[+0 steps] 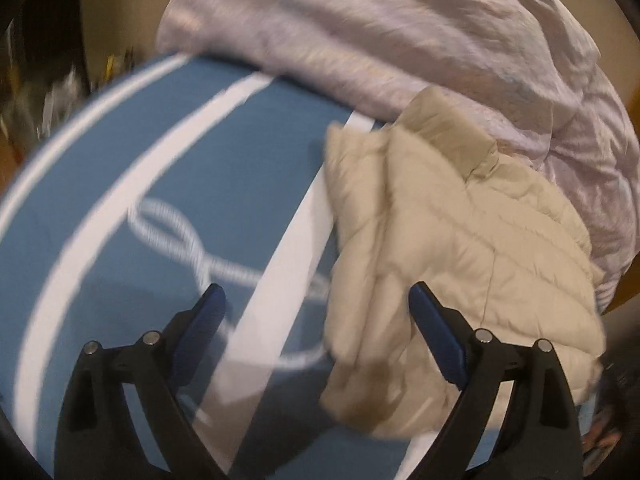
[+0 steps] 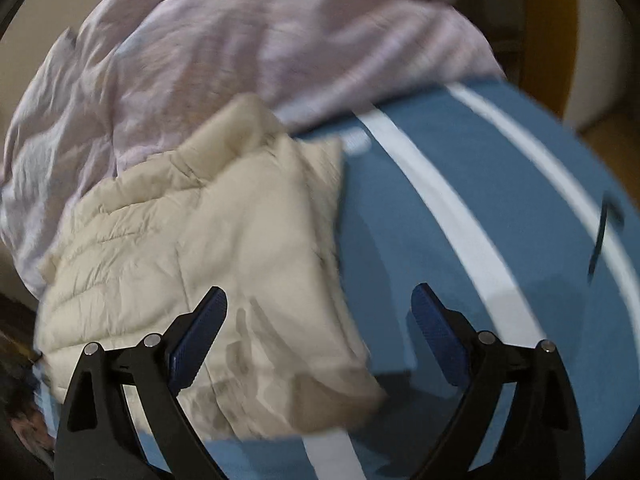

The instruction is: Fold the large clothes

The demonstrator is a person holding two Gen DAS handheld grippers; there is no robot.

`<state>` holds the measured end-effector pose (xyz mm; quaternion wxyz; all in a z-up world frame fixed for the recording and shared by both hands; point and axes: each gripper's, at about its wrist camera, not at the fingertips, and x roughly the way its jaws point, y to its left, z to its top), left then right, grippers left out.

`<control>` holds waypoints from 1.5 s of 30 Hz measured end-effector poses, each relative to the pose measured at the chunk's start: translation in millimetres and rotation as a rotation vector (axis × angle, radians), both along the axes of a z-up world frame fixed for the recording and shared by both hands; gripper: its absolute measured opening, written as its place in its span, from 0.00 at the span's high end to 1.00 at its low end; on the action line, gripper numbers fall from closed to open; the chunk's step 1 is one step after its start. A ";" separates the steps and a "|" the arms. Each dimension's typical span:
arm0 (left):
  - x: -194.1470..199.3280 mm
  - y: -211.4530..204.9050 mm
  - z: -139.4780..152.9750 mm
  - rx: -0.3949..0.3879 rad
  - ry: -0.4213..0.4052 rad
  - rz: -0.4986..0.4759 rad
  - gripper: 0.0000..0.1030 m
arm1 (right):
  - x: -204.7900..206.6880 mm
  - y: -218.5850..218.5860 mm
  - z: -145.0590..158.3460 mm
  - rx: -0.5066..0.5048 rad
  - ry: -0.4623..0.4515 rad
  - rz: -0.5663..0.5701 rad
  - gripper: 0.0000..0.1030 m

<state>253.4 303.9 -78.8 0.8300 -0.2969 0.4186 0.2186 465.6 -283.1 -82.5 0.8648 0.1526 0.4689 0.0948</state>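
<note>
A cream quilted puffer jacket [image 1: 452,248] lies folded into a compact bundle on a blue bed cover with white stripes [image 1: 120,184]. My left gripper [image 1: 316,300] is open and empty, above the jacket's left edge. In the right wrist view the jacket [image 2: 192,248] lies lower left on the blue cover [image 2: 460,208]. My right gripper [image 2: 318,300] is open and empty, above the jacket's right edge. Both views are blurred by motion.
A crumpled pale pink duvet [image 1: 400,28] is heaped behind the jacket, also in the right wrist view [image 2: 200,48]. A dark thin object [image 2: 604,232] lies on the cover at the right. An orange and white piece of furniture [image 2: 560,40] stands beyond the bed.
</note>
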 end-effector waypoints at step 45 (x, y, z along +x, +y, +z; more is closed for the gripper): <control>-172.1 14.7 13.8 -0.208 -0.210 0.056 0.87 | -164.5 54.4 -3.6 0.290 0.060 0.317 0.84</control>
